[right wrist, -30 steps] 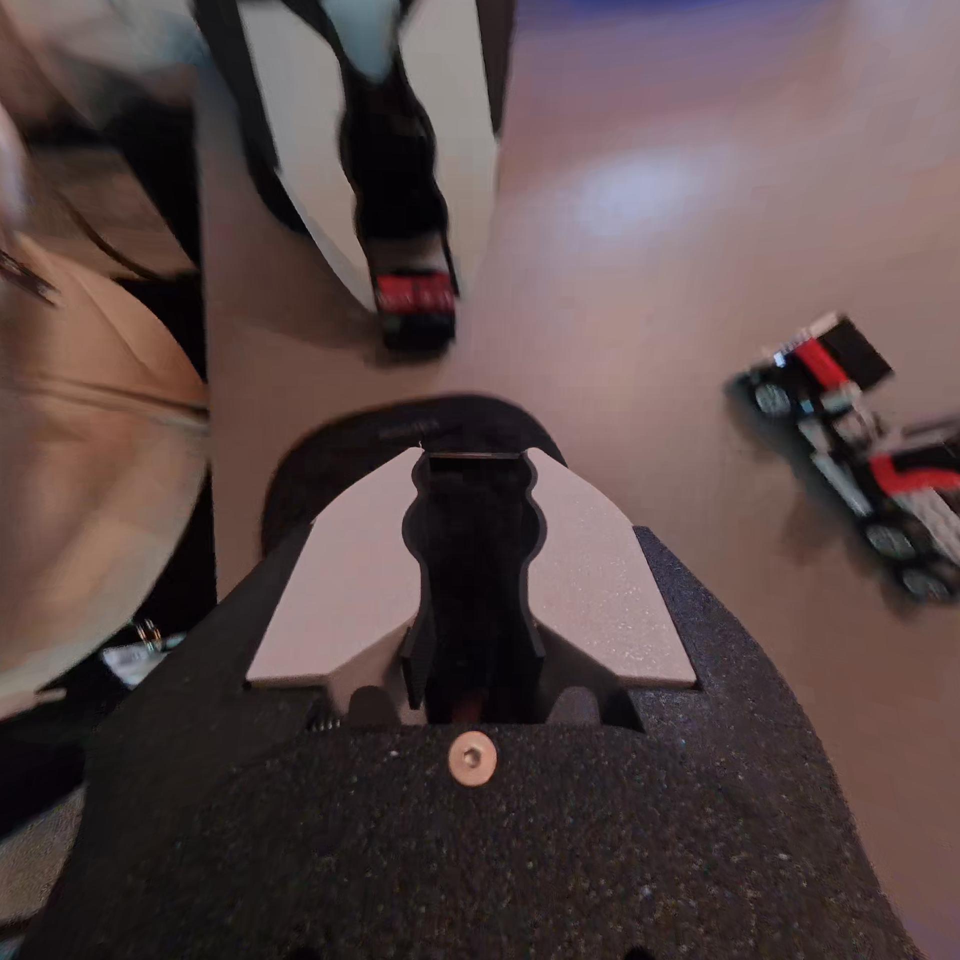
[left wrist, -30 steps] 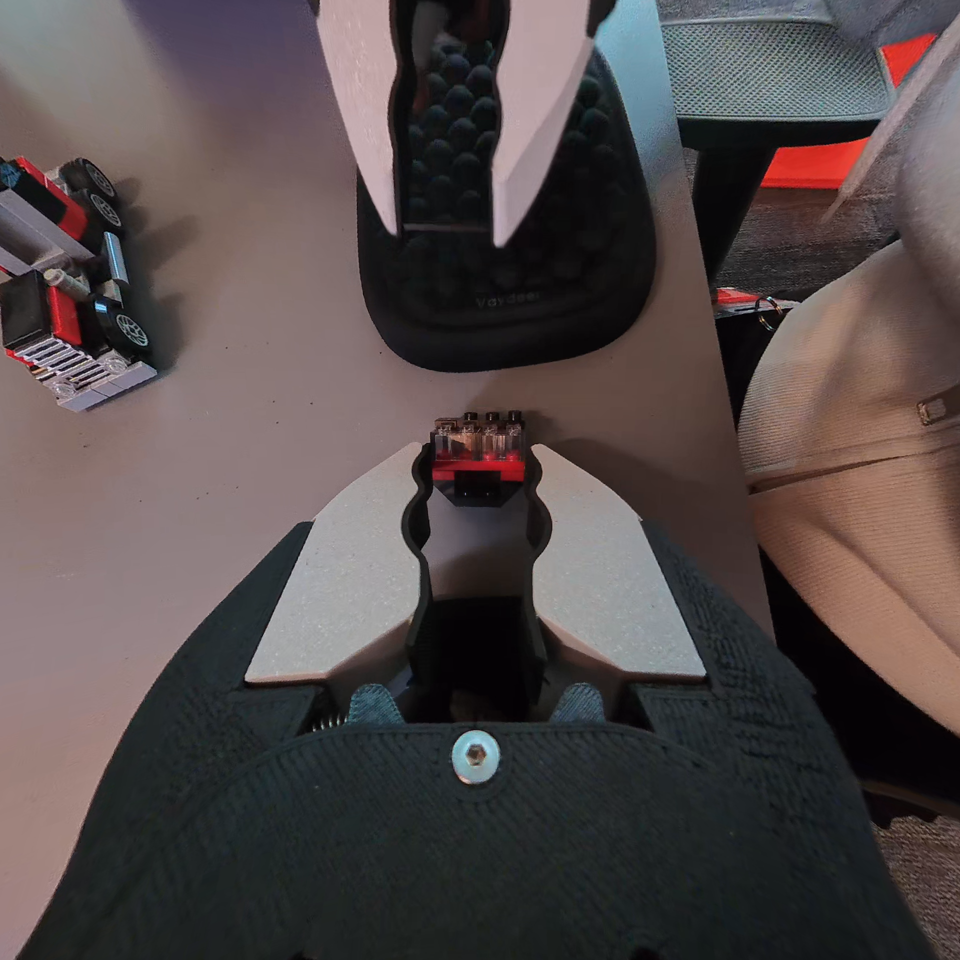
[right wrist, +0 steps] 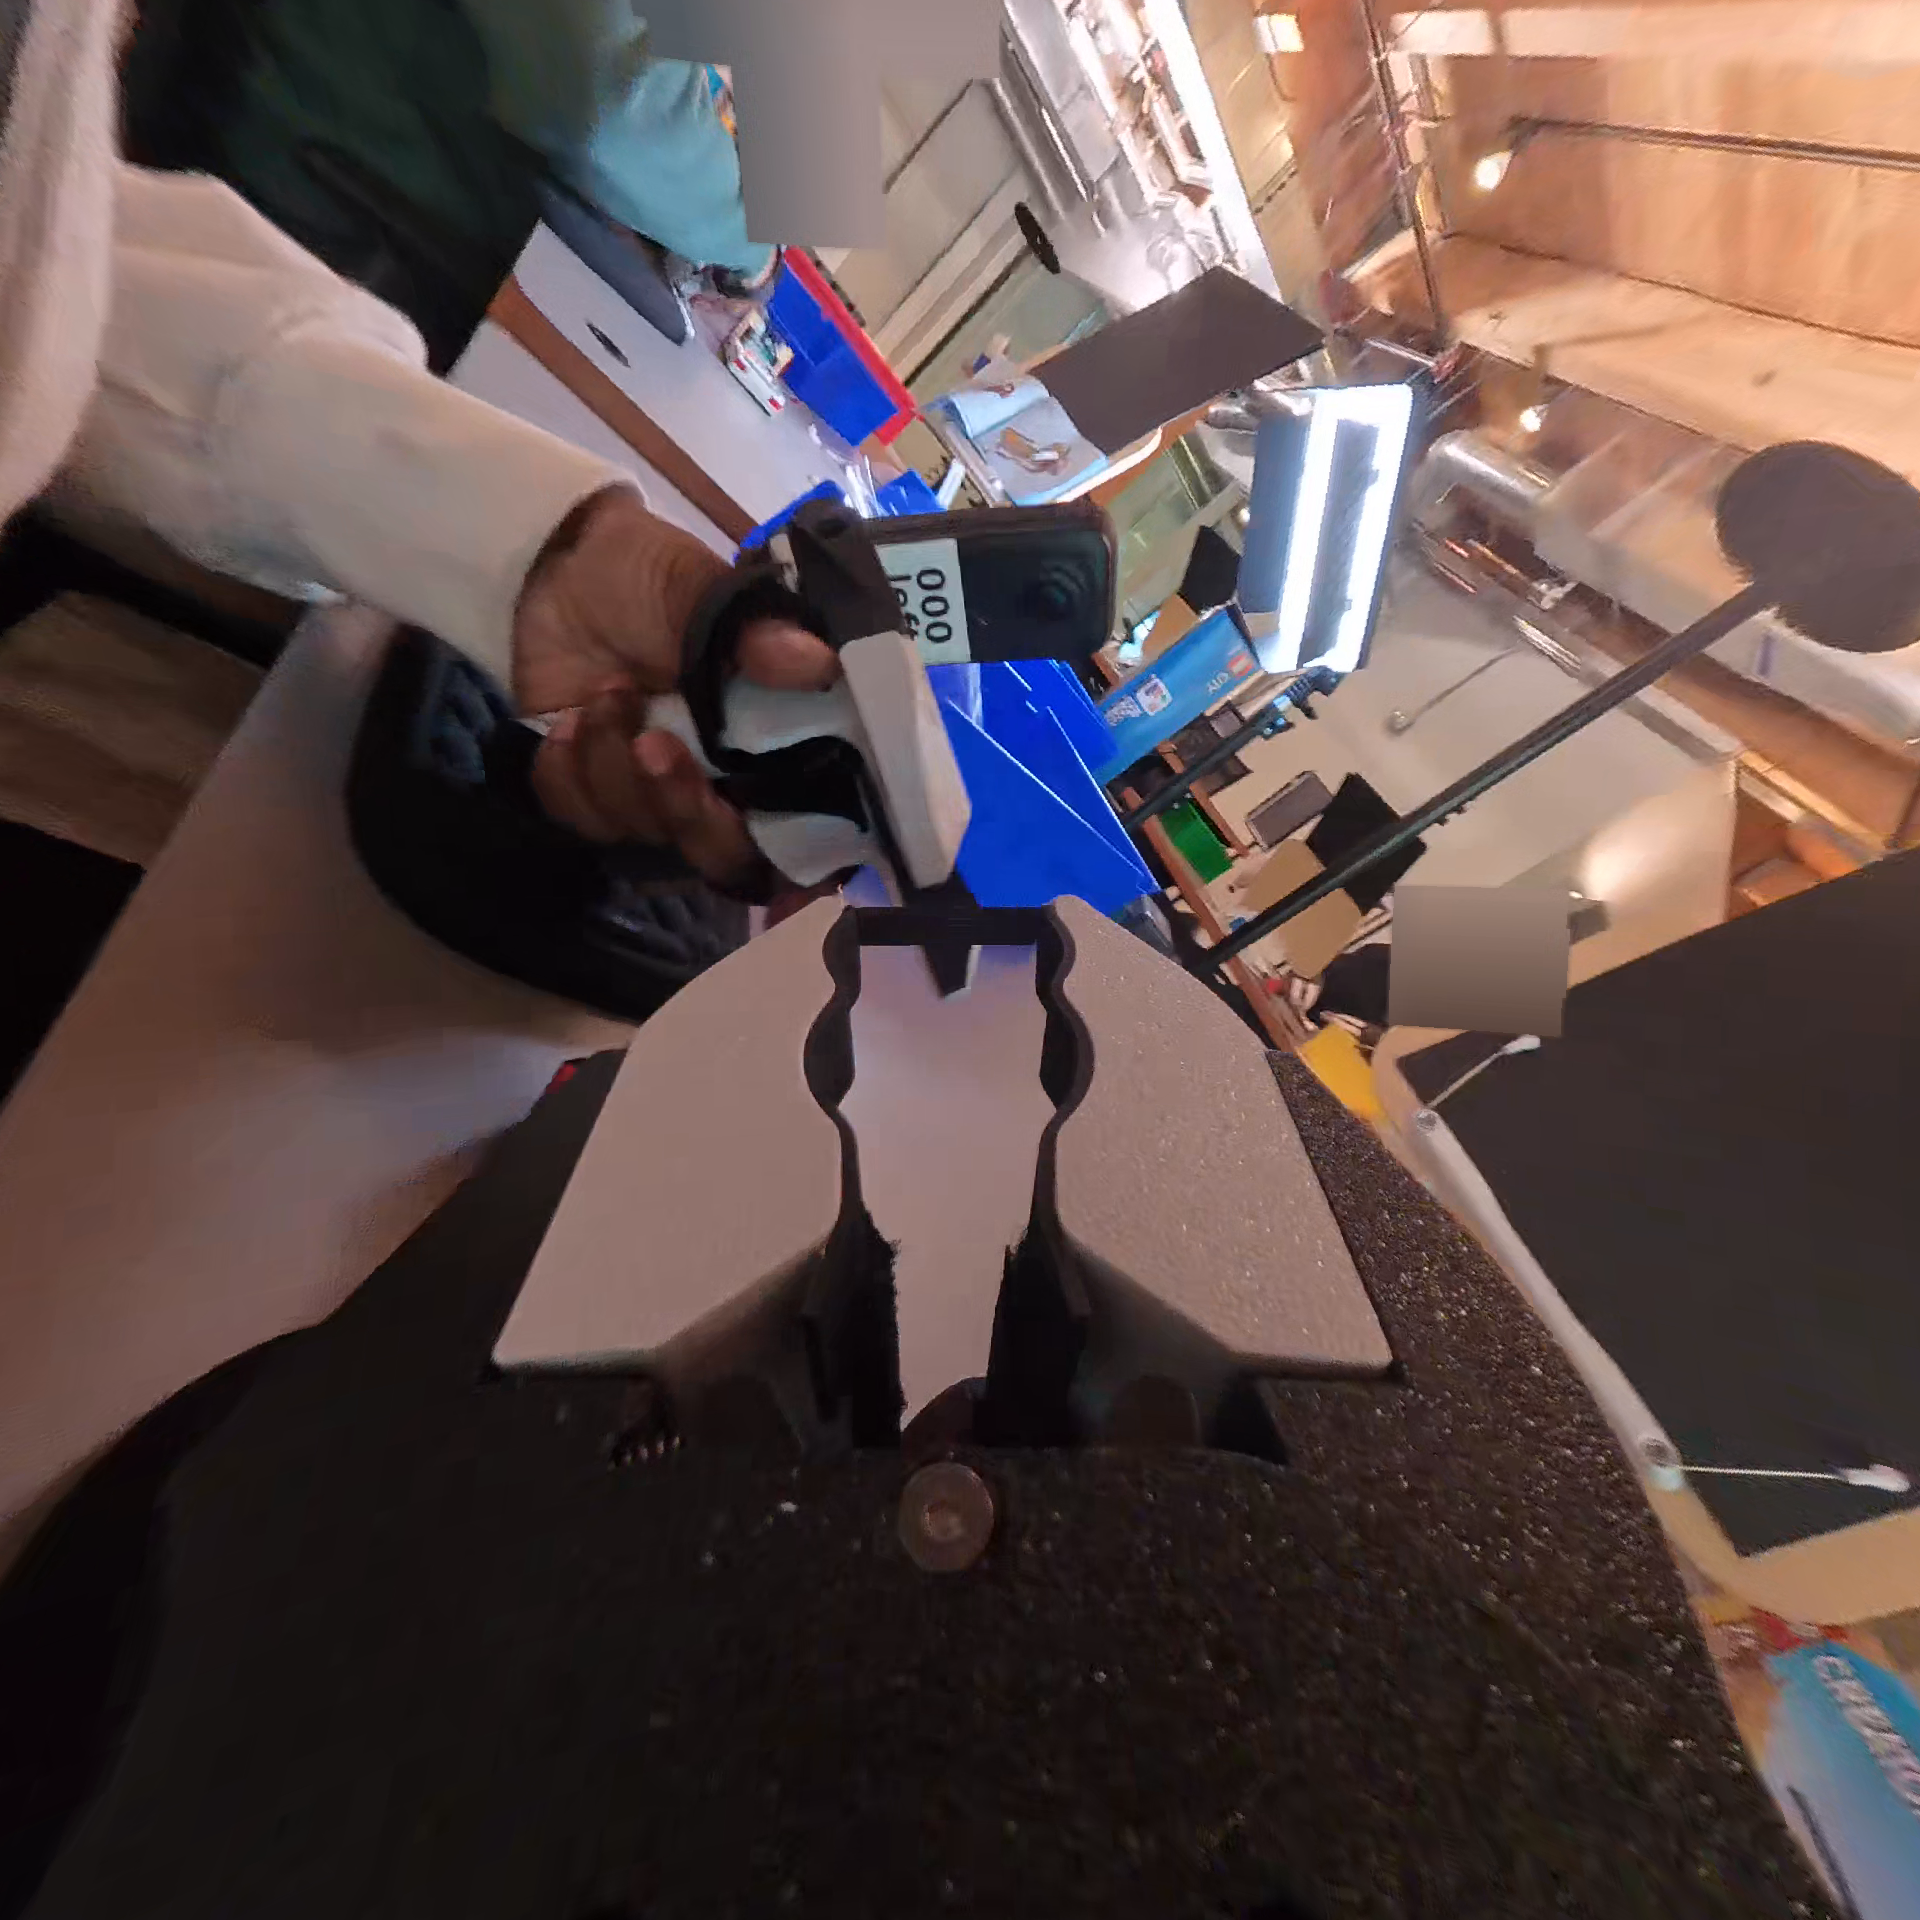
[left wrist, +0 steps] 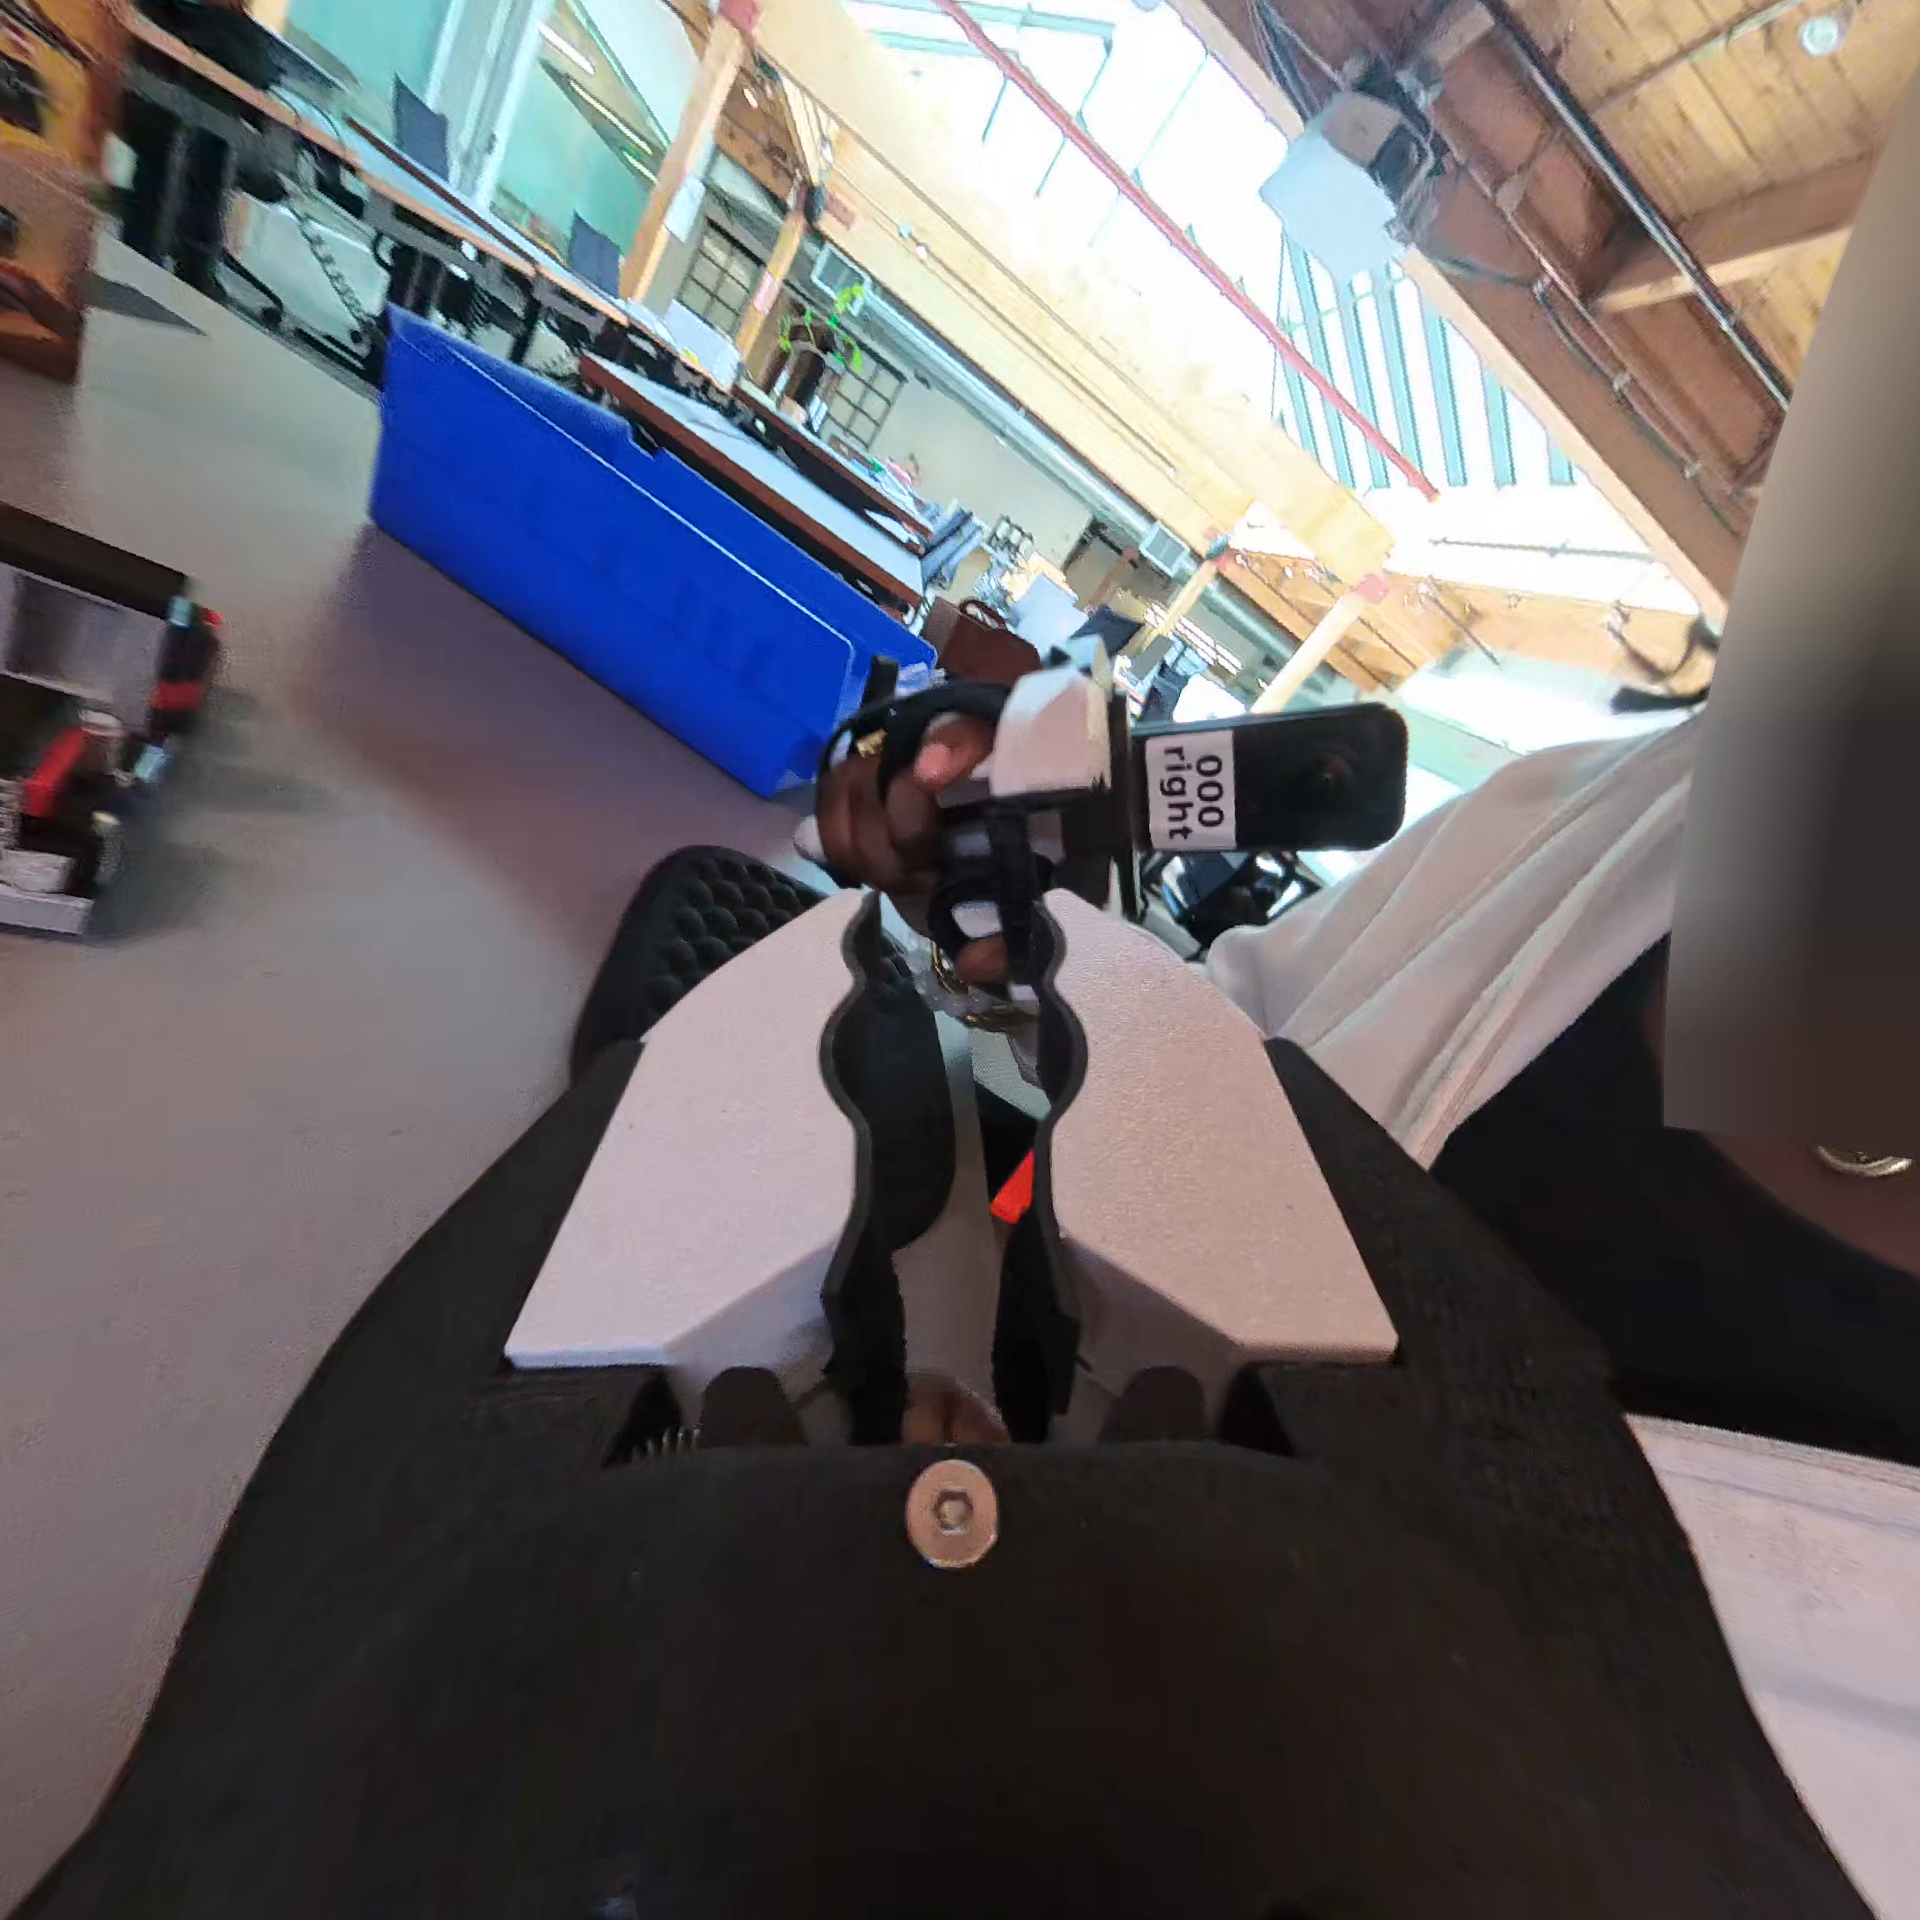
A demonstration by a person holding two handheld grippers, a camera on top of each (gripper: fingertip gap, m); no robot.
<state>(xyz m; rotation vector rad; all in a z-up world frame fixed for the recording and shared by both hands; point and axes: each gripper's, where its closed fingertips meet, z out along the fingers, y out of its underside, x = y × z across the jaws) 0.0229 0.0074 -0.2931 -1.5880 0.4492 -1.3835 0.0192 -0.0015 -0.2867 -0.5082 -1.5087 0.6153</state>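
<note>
A blue bin stands far across the bench; its contents are hidden. The left claw is raised with its jaws parted, and a red sliver shows deep in its gap; I cannot tell whether anything is gripped. Only the right view shows the right claw part open, with a thin black strip spanning its tips, seemingly pinched.

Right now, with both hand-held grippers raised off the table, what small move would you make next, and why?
Probably tilt the left hand-held gripper down toward the grey table. Its view takes in mostly ceiling and the blue bin, the picture is blurred, and what lies between its fingers is hard to make out.
</note>
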